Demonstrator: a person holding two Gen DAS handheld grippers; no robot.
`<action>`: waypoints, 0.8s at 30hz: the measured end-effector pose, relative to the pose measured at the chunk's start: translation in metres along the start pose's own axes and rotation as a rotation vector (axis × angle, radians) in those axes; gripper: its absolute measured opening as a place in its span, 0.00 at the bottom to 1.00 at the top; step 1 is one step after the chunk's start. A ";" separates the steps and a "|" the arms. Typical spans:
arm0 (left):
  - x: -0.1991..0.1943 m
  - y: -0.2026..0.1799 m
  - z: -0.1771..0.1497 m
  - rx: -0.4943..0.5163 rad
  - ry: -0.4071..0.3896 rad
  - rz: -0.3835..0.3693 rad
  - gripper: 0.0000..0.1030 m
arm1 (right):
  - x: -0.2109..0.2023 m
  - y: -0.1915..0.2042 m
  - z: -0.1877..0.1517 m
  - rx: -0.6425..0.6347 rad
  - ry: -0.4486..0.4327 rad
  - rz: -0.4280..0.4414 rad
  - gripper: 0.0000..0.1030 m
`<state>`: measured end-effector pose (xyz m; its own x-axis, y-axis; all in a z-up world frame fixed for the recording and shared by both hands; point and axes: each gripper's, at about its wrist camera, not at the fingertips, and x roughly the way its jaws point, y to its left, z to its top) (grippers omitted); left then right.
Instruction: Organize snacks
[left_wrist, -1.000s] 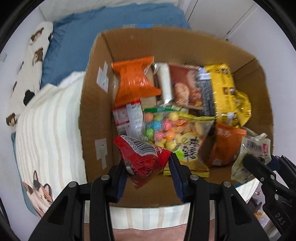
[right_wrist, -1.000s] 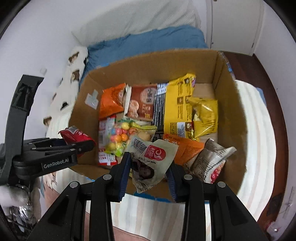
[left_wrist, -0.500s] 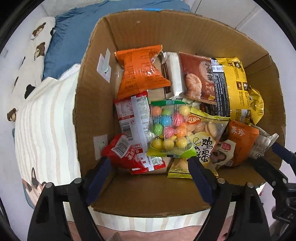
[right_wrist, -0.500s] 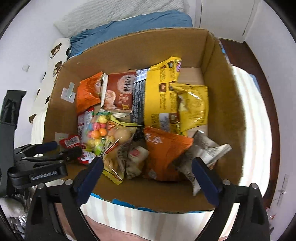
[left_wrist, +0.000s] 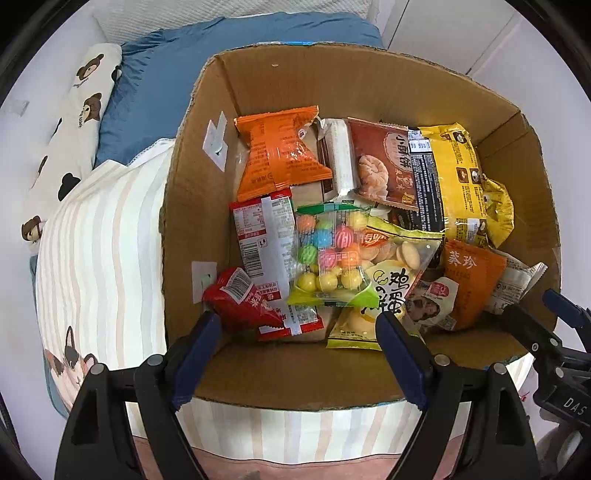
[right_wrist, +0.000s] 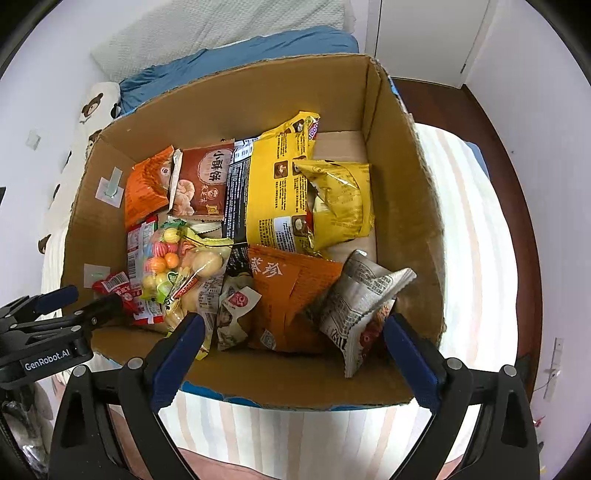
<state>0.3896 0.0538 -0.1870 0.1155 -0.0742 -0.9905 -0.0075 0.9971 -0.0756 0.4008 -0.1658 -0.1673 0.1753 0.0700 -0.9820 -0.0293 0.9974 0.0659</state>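
1. The left claw (left_wrist: 299, 332) pointed down over the near edge of the box (left_wrist: 295, 373). Its jaws had just opened and stood wide apart, with nothing pressed between them.
2. A red pack (left_wrist: 242, 299) lay in the box just past the left finger (left_wrist: 197, 354). It sat in the near left corner of the box, against the left wall, free of the pads.
3. The right claw (right_wrist: 293, 345) also pointed down over the near edge of the box (right_wrist: 295, 384). Its jaws had just opened and stood wide apart too, gripping nothing.
4. A small white pack (right_wrist: 234, 312) lay in the box, just inside the near wall, beyond the right claw's left finger (right_wrist: 177, 363).
5. A gray pack (right_wrist: 360, 306) leaned near the box's near right corner, close to the right claw's right finger (right_wrist: 410, 363).
6. An orange pack (right_wrist: 291, 291) lay in the box between the white pack and the gray pack.
7. A clear bag of bright candy balls (left_wrist: 328, 254) lay in the middle of the box, a bit left.
8. Yellow bags (right_wrist: 306, 188) lay toward the far right of the box.
9. A brown pack (left_wrist: 384, 162) and another orange one (left_wrist: 282, 151) lay along the far wall of the box.
10. The box sat on a striped blanket (left_wrist: 99, 258). A blue pillow (left_wrist: 173, 85) lay past the far side of the box.
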 end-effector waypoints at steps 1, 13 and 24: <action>-0.002 0.001 0.000 -0.003 -0.005 -0.003 0.83 | -0.001 0.000 -0.001 0.001 -0.004 0.000 0.97; -0.062 -0.002 -0.030 -0.012 -0.184 -0.012 0.83 | -0.059 0.000 -0.036 -0.007 -0.161 0.007 0.97; -0.136 -0.001 -0.109 -0.022 -0.396 -0.025 0.83 | -0.143 0.004 -0.100 -0.022 -0.353 0.022 0.97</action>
<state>0.2656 0.0607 -0.0649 0.4900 -0.0826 -0.8678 -0.0207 0.9941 -0.1063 0.2774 -0.1738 -0.0447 0.5036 0.0971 -0.8584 -0.0578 0.9952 0.0787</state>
